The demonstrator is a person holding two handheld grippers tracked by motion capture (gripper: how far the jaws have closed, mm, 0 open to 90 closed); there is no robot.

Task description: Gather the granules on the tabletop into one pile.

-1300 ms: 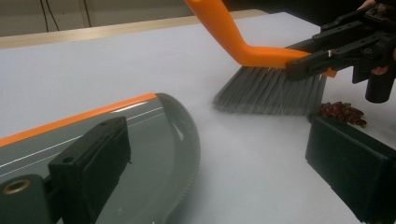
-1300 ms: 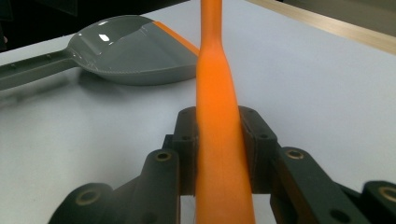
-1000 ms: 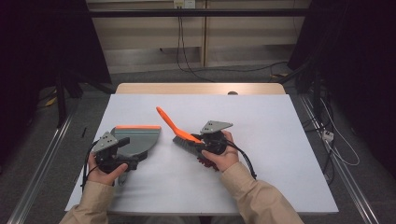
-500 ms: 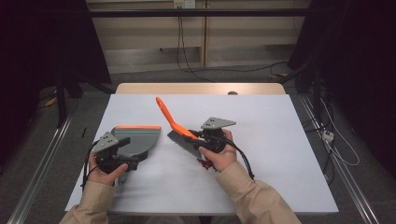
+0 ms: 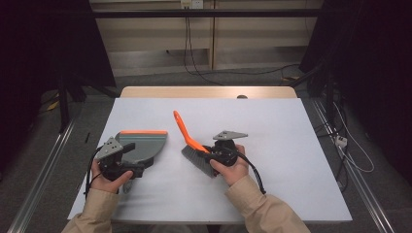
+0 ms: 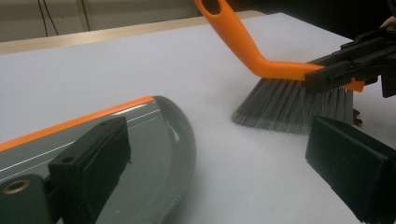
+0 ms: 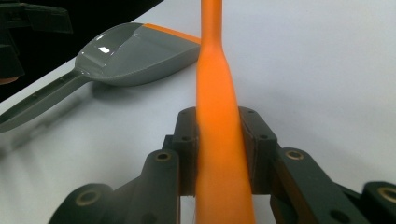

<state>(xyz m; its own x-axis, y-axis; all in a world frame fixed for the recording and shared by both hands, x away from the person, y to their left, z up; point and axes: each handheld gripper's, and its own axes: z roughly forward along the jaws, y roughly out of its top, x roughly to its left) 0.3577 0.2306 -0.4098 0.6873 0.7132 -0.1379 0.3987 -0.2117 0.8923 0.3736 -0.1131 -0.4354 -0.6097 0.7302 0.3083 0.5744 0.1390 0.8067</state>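
right gripper (image 7: pixel 219 154) jaws clamped on orange-handled grey-bristle brush (image 5: pixel 192 145) at table (image 5: pixel 291 145) centre, left gripper (image 6: pixel 224 177) jaws open over grey plastic dustpan (image 5: pixel 143 145) at 9 o'clock; risk: handle may twist in pads.

Right gripper (image 5: pixel 210 156) clamped tight (left gripper (image 5: pixel 138 167) spread apart)

Your high view looks forward and down over the whole worktop (image 5: pixel 291 145). Each gripper view sits low and close, looking along its own jaws. All three share the brush (image 5: pixel 192 143) (image 6: pixel 280 88) (image 7: pixel 219 116) and dustpan (image 5: pixel 143 145) (image 6: pixel 154 154) (image 7: pixel 135 53).
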